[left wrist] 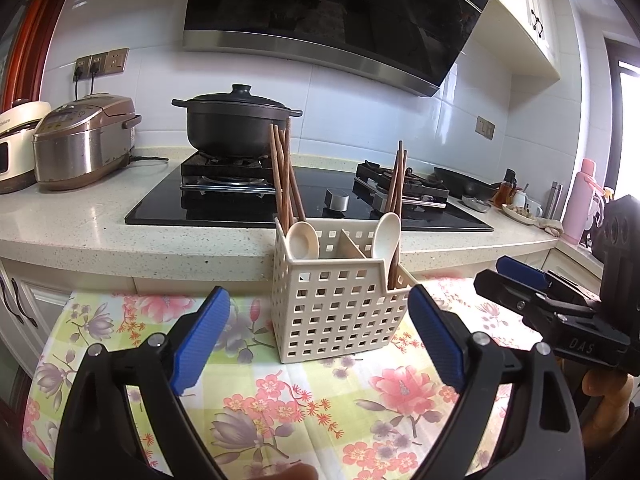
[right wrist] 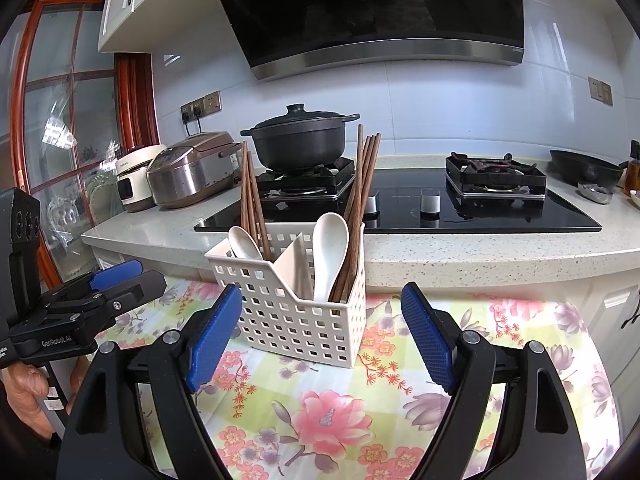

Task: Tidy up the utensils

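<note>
1. On a floral tablecloth (left wrist: 304, 400) covering a low worktop stands a cream perforated utensil basket (left wrist: 340, 320), close in front of both cameras and just before the edge of the kitchen counter (left wrist: 120, 232).
2. A slanted divider (right wrist: 290, 258) splits the basket into two compartments, so the utensils stand upright and sorted instead of lying loose.
3. Each compartment holds one white spoon with its bowl up: a left spoon (left wrist: 303, 240) and a right spoon (left wrist: 386, 236), two in all.
4. Each compartment also holds a bundle of brown wooden chopsticks leaning on the basket wall: a left bundle (left wrist: 282, 176) and a right bundle (left wrist: 398, 180). About four sticks show per bundle, though overlap makes an exact count uncertain.
5. No utensils lie loose on the cloth in either view, so the sorting appears finished or nearly so.
6. The left hand-held gripper (left wrist: 320, 340) hovers low before the basket with its blue pads (left wrist: 200, 344) wide apart, holding nothing.
7. The right hand-held gripper (right wrist: 320, 332) hovers likewise, blue pads (right wrist: 428, 340) spread wide and empty, and it straddles the basket's right half without touching.
8. Behind, on the counter, are a black glass hob (right wrist: 400, 208), one black lidded pot (right wrist: 300, 136) on the left burner, and two rice cookers (right wrist: 188, 168) near the wall sockets.
</note>
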Action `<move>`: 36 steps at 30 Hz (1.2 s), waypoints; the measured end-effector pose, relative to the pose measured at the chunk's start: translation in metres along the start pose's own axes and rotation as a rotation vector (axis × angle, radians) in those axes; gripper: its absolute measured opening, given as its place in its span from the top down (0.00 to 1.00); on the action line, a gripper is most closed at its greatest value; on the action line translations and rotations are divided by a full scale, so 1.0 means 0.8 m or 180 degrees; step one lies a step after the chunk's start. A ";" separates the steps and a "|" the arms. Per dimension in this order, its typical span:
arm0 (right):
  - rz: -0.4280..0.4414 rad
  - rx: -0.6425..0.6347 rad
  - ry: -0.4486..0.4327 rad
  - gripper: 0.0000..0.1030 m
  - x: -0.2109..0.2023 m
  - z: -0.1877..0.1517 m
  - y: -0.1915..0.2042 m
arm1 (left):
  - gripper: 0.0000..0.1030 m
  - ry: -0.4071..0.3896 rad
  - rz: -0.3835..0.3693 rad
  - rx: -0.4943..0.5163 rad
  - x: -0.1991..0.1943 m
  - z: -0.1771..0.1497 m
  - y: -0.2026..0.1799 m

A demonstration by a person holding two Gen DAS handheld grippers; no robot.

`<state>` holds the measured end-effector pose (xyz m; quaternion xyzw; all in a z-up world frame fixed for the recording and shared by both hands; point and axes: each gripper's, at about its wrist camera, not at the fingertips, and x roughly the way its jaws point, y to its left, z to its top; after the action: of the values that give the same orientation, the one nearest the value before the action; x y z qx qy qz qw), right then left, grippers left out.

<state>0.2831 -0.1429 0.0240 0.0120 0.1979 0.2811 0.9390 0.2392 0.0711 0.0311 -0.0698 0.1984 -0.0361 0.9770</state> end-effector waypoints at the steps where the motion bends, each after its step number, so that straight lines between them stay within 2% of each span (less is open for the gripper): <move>1: 0.0001 -0.0003 -0.0003 0.25 0.000 0.000 0.000 | 0.15 -0.0001 0.0000 0.0004 0.000 0.000 0.000; 23: 0.0005 -0.0008 -0.0004 0.24 -0.001 0.001 0.000 | 0.13 -0.0004 -0.0008 0.0019 -0.001 0.000 -0.003; 26: 0.0004 -0.0007 -0.0004 0.24 -0.001 0.001 0.000 | 0.12 -0.0003 -0.0010 0.0027 -0.001 0.000 -0.004; 30: 0.0005 -0.0005 0.0000 0.24 -0.001 0.001 0.001 | 0.10 -0.0061 0.0104 0.0073 -0.004 0.000 -0.005; 34: 0.0005 -0.0007 -0.0001 0.24 -0.001 0.000 0.001 | 0.09 -0.0020 0.0086 0.0093 -0.001 -0.001 -0.004; 36: 0.0005 -0.0008 0.0000 0.24 -0.001 0.000 0.001 | 0.05 -0.0001 0.0052 0.0079 0.000 -0.001 -0.004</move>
<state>0.2826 -0.1426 0.0246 0.0110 0.1975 0.2821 0.9388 0.2386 0.0680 0.0312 -0.0561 0.1983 -0.0306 0.9781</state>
